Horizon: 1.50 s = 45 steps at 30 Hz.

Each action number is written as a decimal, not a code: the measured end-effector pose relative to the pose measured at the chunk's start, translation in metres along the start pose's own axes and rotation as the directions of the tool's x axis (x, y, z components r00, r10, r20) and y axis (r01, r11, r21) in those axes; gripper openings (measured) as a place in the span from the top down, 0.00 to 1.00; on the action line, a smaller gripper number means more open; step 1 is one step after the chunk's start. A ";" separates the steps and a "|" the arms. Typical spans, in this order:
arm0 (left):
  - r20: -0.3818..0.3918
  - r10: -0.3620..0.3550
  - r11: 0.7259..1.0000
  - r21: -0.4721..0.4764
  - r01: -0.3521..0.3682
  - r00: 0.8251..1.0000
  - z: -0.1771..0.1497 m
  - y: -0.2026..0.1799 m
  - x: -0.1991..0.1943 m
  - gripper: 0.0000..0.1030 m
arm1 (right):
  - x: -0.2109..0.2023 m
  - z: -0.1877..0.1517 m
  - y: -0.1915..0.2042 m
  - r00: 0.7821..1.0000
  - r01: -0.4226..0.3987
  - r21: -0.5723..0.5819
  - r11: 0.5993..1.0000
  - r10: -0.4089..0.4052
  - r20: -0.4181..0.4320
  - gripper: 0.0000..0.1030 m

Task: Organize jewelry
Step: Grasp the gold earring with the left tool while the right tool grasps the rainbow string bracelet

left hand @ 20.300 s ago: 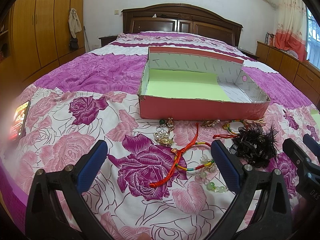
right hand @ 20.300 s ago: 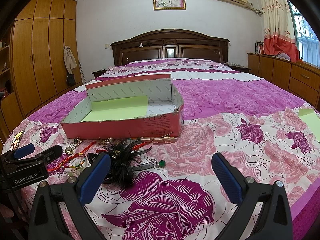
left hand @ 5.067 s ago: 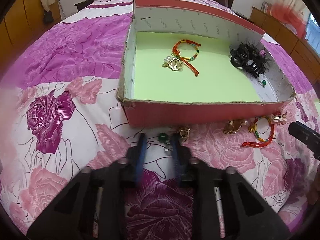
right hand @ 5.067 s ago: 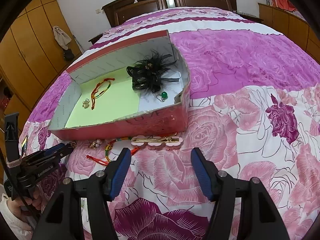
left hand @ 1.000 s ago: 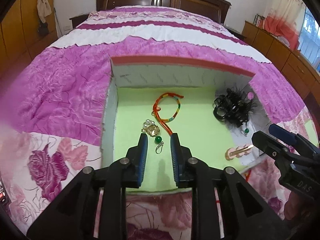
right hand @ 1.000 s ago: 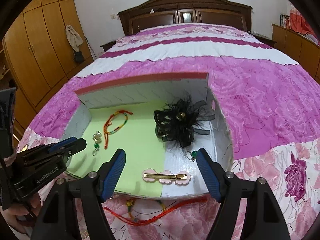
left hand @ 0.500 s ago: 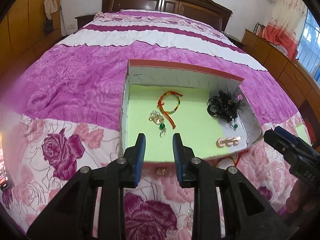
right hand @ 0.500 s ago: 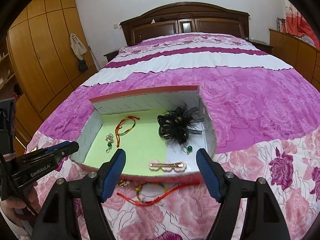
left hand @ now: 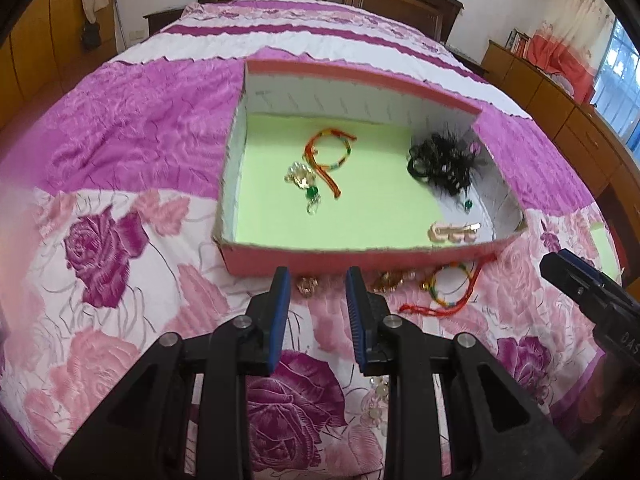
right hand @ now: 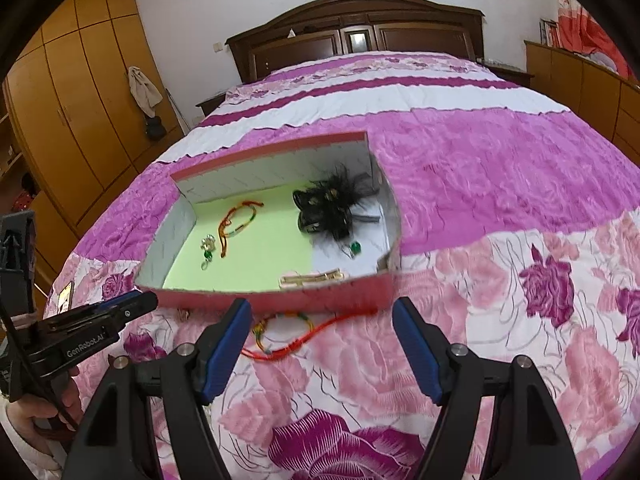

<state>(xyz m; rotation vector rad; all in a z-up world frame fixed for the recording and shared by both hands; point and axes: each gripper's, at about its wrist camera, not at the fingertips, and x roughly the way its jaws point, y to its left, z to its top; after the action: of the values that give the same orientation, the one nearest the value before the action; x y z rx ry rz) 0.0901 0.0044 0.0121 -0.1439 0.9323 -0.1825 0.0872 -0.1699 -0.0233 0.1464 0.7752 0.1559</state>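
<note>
Tongs first: the left gripper (left hand: 316, 312) is narrow, its blue pads a small gap apart with nothing between them, and its jaws have just been easing open a little. The right gripper (right hand: 322, 344) stands wide and empty too.

A second ago both hung over the inside of the pink box (left hand: 360, 258); now both are back on the near side of its front wall, above the flowered bedspread (left hand: 120, 320). So the latest drops are done: the green-bead pendant (left hand: 312, 196) lies on the box's green floor beside the gold brooch (left hand: 298, 174) and the first cord bracelet (left hand: 330, 152), and the pink hair clip (left hand: 454, 232) rests in the box's near right corner, in front of the black feather clip (left hand: 444, 164).

What remains sits outside, just before the box's front wall: a second red cord bracelet (right hand: 298, 330) in front of the right gripper, a small gold piece (left hand: 306, 285) ahead of the left pads, and another gold trinket (left hand: 390, 280) to its right, blurred, possibly a brooch. Pale beads (left hand: 376, 396) lie nearer still, under the left gripper. Roughly half the sorting looks finished; the next grabs should come from this row.
</note>
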 end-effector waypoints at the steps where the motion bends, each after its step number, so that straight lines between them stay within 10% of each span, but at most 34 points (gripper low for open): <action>1: -0.004 0.001 1.000 0.002 -0.001 1.000 -0.001 0.000 0.002 0.81 | 0.001 -0.001 -0.001 1.000 0.000 0.004 1.000 0.000 -0.003 0.27; 18: -0.051 0.013 1.000 0.015 -0.012 0.999 -0.015 0.001 0.045 0.82 | 0.021 -0.018 -0.010 0.998 -0.002 0.028 1.000 0.004 -0.069 0.30; 24: -0.043 0.020 1.000 0.008 -0.020 0.999 -0.016 0.004 0.048 0.99 | 0.026 -0.021 -0.006 0.996 -0.005 0.023 1.000 0.007 -0.084 0.33; 45: 0.055 -0.047 0.999 -0.011 0.048 0.997 -0.016 0.011 0.007 1.00 | 0.052 -0.027 0.010 0.983 -0.013 0.034 0.999 0.019 -0.182 0.50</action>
<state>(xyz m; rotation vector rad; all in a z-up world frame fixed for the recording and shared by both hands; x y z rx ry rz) 0.0822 0.0125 -0.0050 -0.1816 0.8762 -0.2161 0.1041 -0.1476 -0.0759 0.1711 0.9597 0.1731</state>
